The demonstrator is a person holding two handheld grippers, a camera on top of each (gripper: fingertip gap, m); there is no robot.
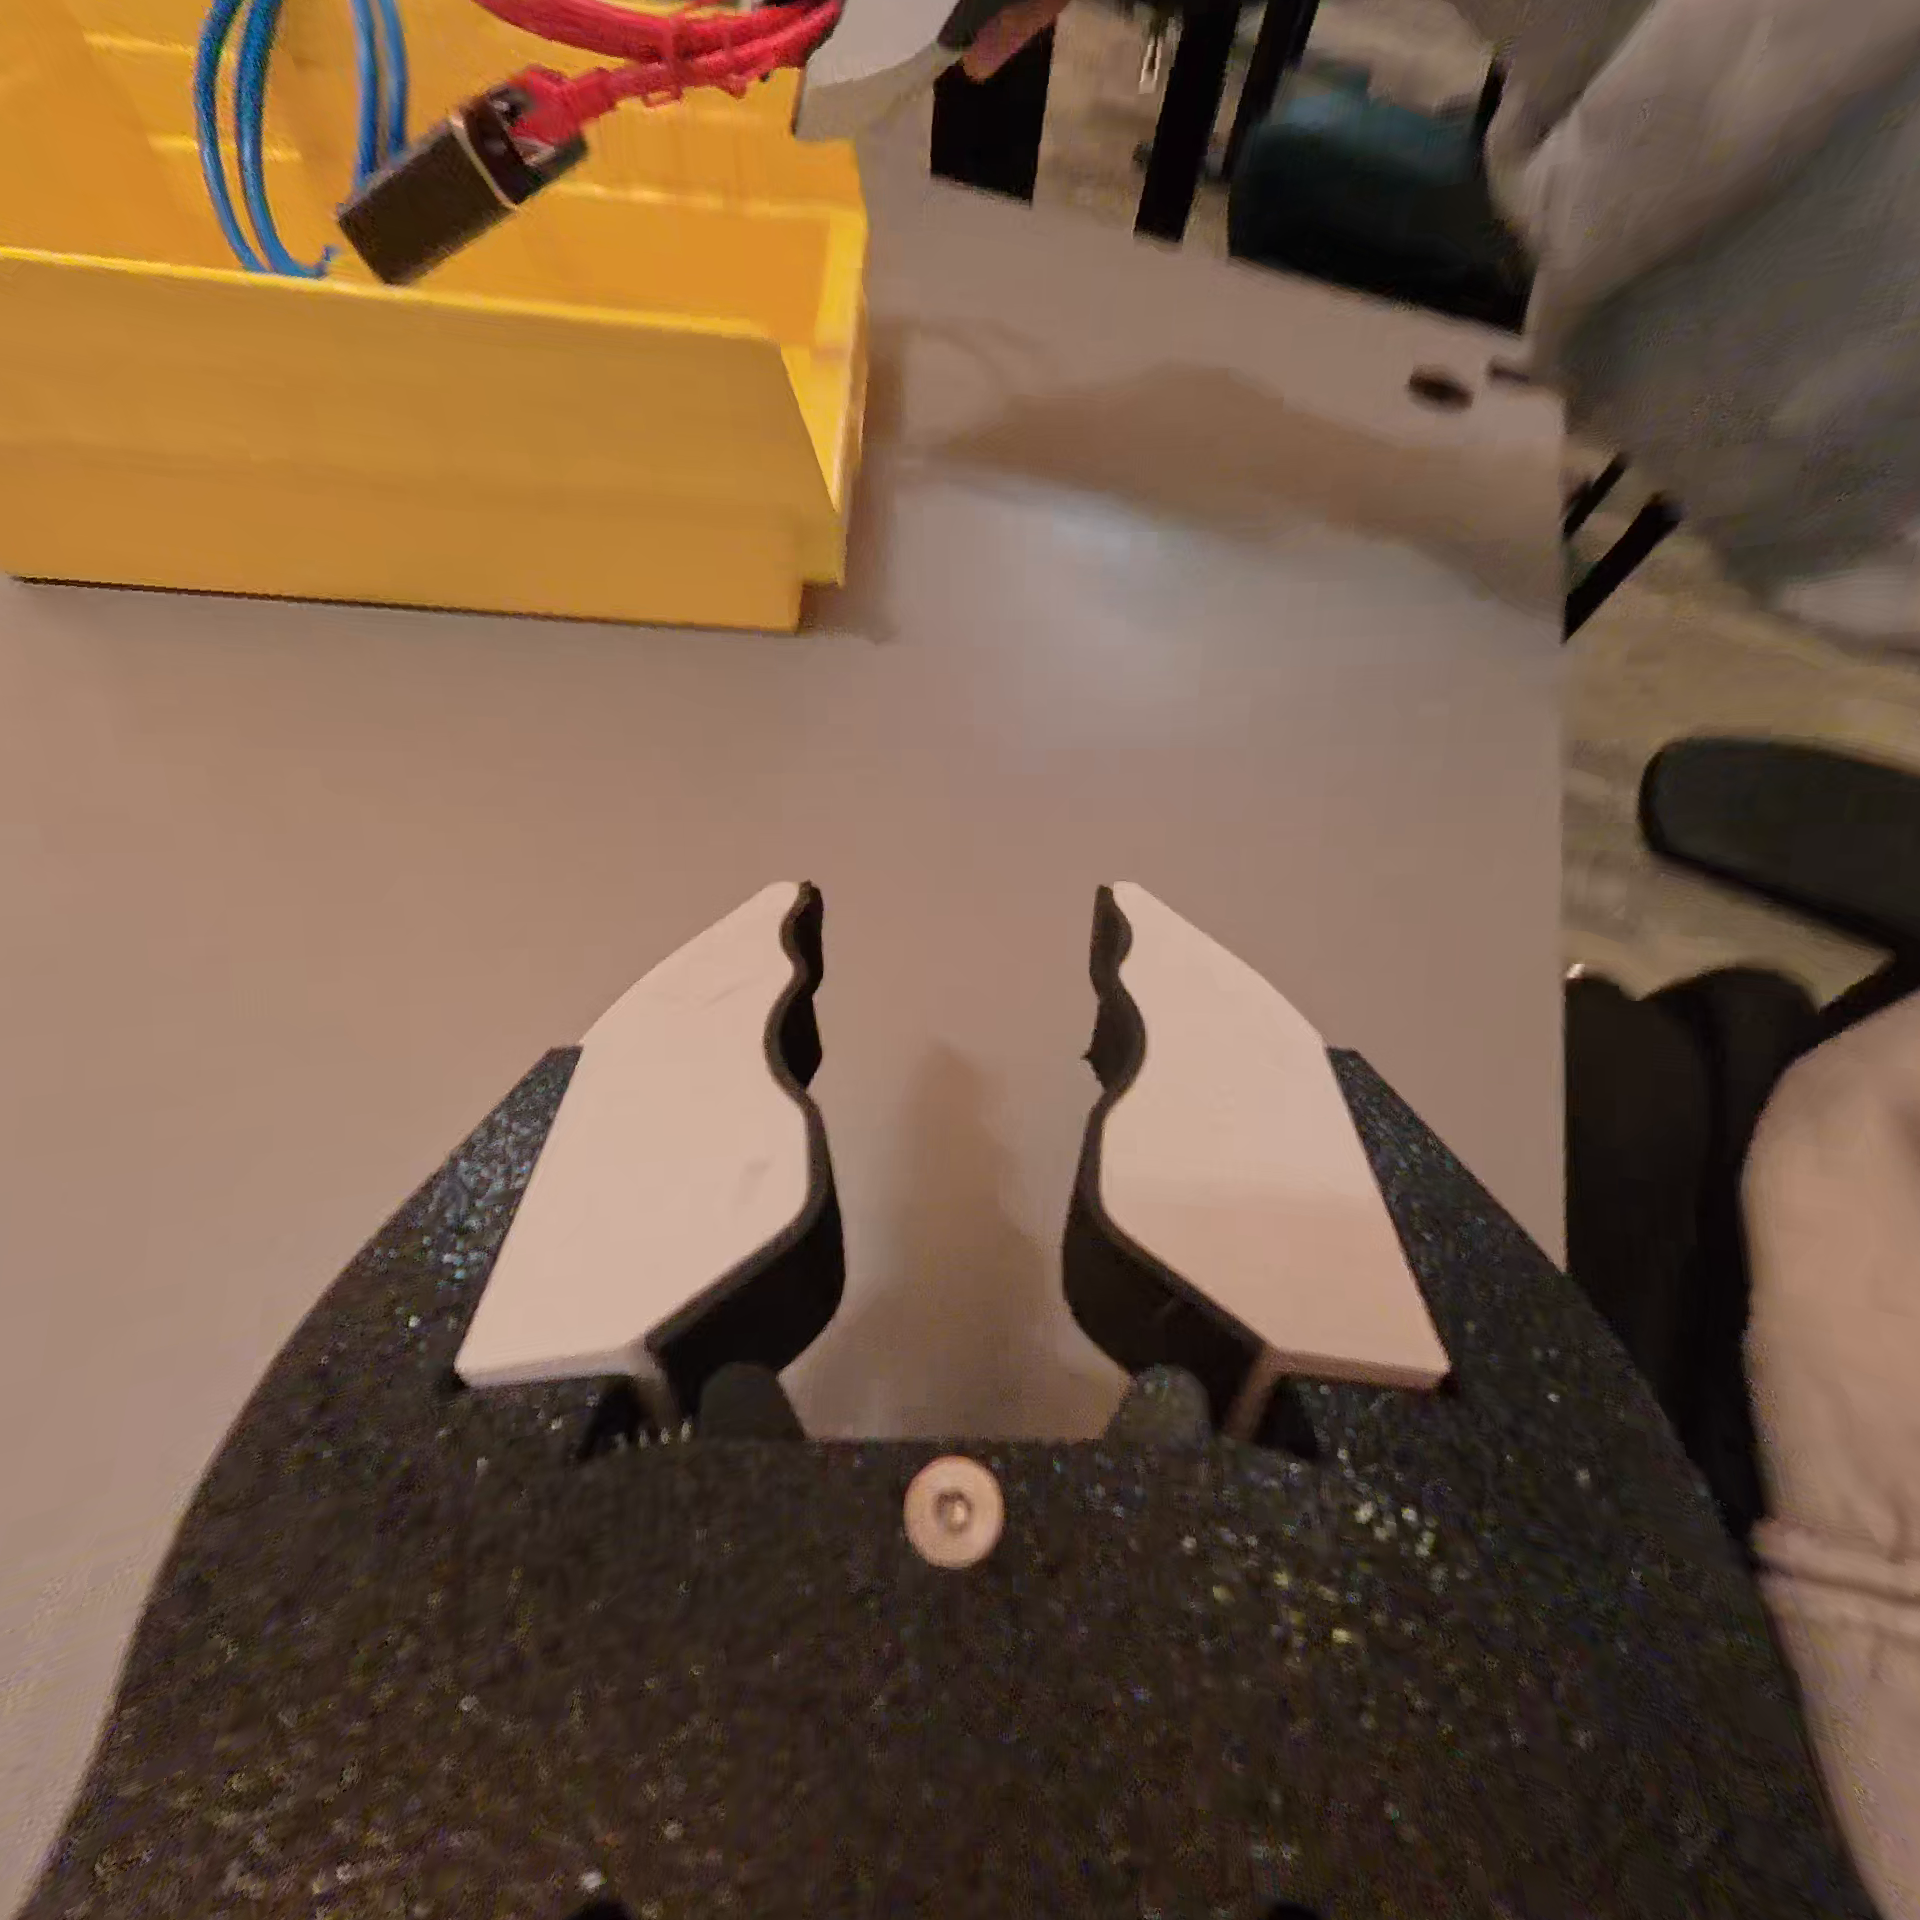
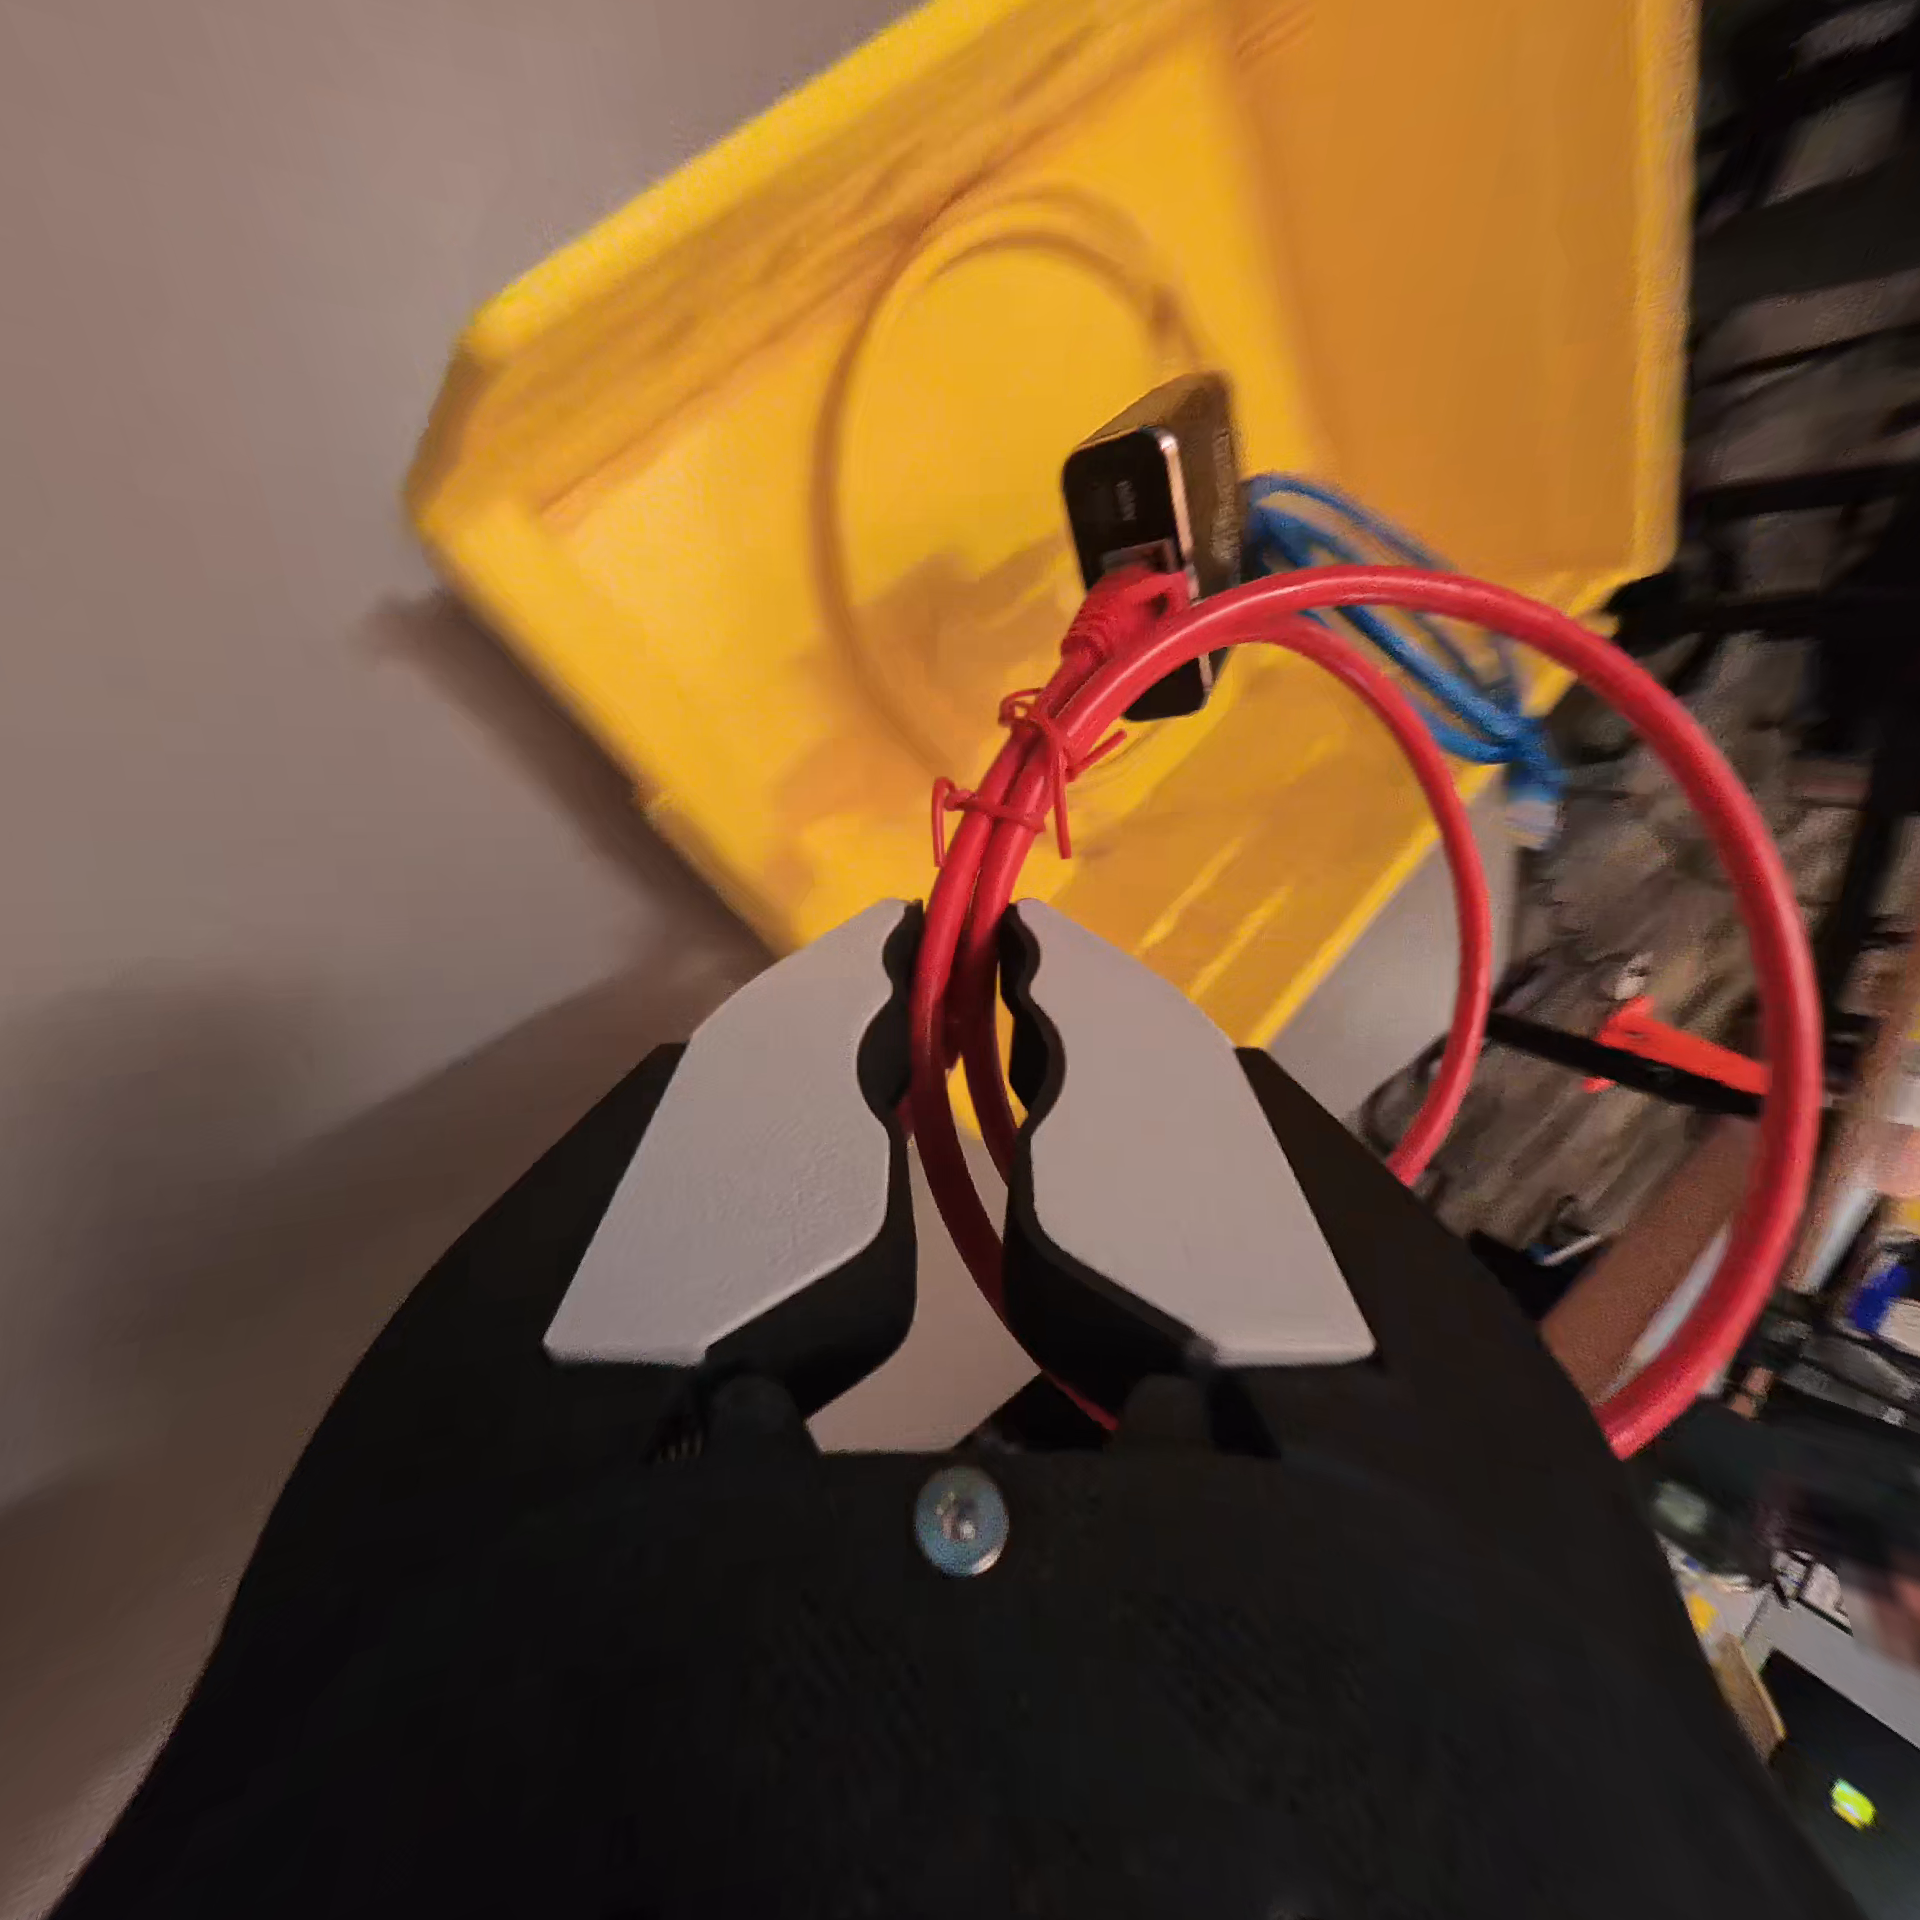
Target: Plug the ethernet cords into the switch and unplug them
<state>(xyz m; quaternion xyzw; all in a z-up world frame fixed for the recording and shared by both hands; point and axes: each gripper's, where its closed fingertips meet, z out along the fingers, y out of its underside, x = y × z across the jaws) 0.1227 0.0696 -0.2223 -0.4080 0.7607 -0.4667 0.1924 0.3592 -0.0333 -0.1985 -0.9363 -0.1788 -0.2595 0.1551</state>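
We count two grippers: the left gripper (image 1: 957, 904), its two fingers spread with nothing between them, and the right gripper (image 2: 966, 914), its two fingers closed on a cord. There is one yellow bin (image 1: 416, 436), standing at the far left of the one grey desk (image 1: 727, 779). We find one small black switch (image 2: 1153, 499), hanging above the bin. We count three coiled ethernet cords: one red cord (image 2: 1714, 831) plugged into the switch, one blue cord (image 2: 1455, 665) behind it, and one yellow cord (image 2: 862, 416) lying inside the bin. Two thin red ties (image 2: 1039, 758) bind the red coil.
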